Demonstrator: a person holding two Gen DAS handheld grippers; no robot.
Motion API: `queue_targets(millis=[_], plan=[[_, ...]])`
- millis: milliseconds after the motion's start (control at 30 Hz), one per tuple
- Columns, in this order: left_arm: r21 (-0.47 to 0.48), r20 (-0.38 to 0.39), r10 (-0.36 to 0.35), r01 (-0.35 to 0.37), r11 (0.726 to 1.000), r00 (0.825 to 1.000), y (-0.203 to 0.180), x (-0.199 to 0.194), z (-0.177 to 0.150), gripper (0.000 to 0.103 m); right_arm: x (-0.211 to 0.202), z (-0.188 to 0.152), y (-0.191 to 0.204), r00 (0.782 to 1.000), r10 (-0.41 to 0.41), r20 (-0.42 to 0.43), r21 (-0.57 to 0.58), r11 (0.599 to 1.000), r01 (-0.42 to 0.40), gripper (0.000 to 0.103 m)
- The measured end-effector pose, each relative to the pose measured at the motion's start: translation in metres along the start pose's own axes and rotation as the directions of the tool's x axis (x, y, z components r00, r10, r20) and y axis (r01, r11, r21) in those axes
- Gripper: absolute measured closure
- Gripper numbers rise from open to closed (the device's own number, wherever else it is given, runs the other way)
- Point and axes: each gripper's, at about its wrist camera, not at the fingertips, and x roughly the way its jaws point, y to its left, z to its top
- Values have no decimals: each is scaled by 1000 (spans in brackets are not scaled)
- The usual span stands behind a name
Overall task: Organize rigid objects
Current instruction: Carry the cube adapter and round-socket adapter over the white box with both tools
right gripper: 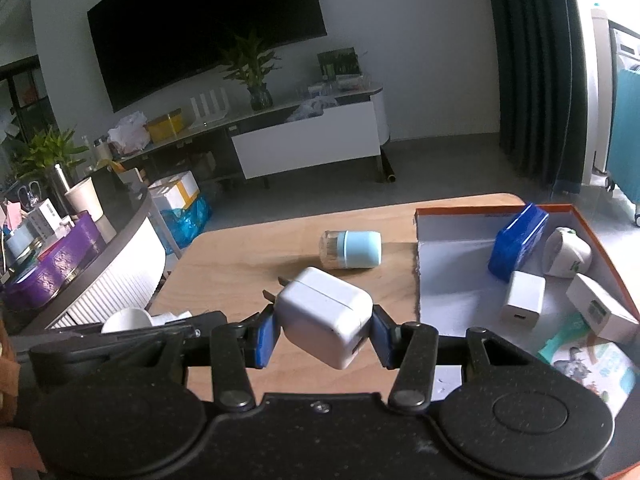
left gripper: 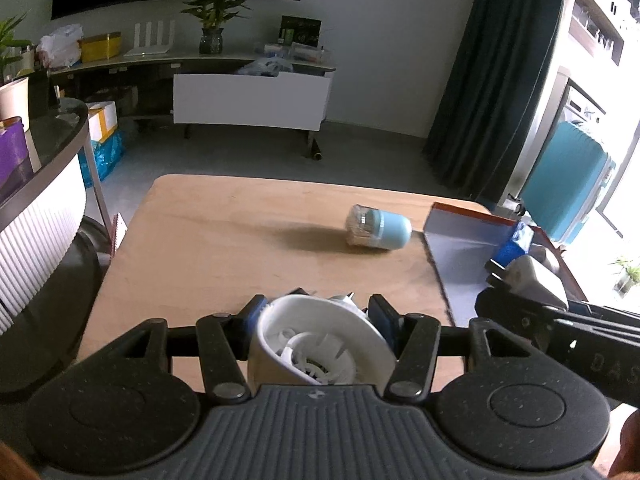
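White ribbed cup [left gripper: 316,340] clamped in left tool [left gripper: 318,320], base hidden, right tool [right gripper: 324,326] gripping charger [right gripper: 324,316], prongs half-seen.

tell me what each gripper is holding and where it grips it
The left gripper clamps a white round plastic part across its curved sides. The right gripper clamps a white plug adapter by its two opposite flat sides.
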Motion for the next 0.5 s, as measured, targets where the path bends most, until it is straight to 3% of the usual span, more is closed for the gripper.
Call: queue_targets(millis=[500], plan=[[35,28,-58,57,998,998,-34,-11,-8,47,-35,-4,-28,998,-51,48,35,998,49,44]])
